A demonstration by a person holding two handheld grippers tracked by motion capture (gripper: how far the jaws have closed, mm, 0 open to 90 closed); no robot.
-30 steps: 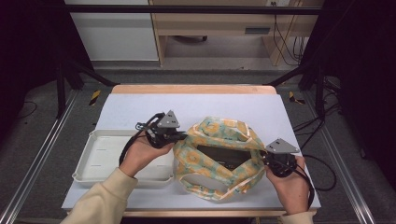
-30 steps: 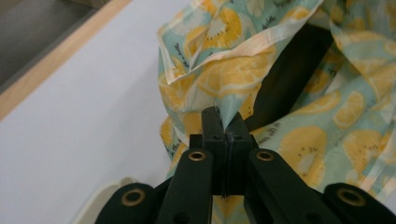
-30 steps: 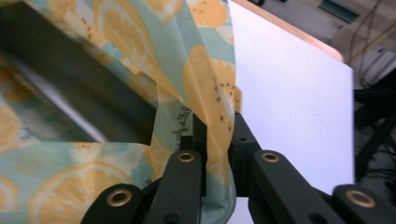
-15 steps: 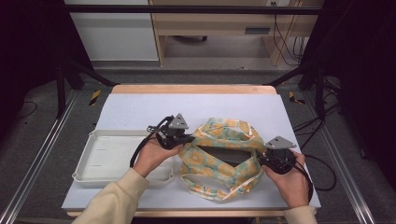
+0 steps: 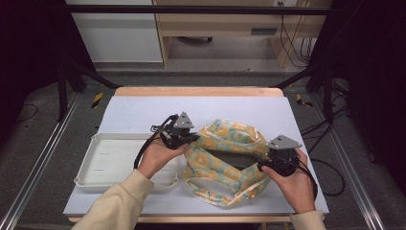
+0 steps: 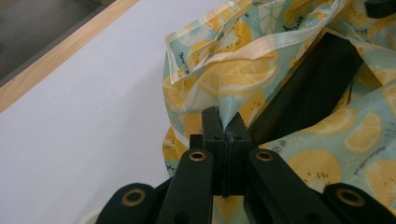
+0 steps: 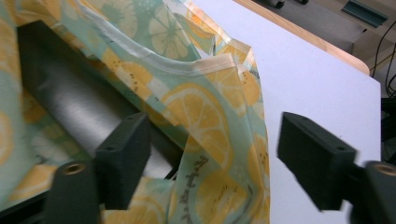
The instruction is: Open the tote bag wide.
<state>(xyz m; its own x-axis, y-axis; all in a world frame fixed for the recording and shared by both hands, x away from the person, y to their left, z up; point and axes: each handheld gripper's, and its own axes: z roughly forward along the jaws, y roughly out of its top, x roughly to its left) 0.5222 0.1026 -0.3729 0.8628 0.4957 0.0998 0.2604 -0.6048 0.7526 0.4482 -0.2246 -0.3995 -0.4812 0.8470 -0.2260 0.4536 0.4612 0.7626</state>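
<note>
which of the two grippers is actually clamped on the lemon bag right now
The left gripper: its jaws pinch the lemon-print bag. The right gripper, just opening, stands apart around the bag's edge.

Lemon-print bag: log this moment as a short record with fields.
bag: lemon-print bag on the white mat, mouth open
inside: dark flat object
left gripper: left gripper shut on the bag's edge
right gripper: right gripper jaws have just been opening; bag edge between them, not pinched
beside: white tray left of the bag
</note>
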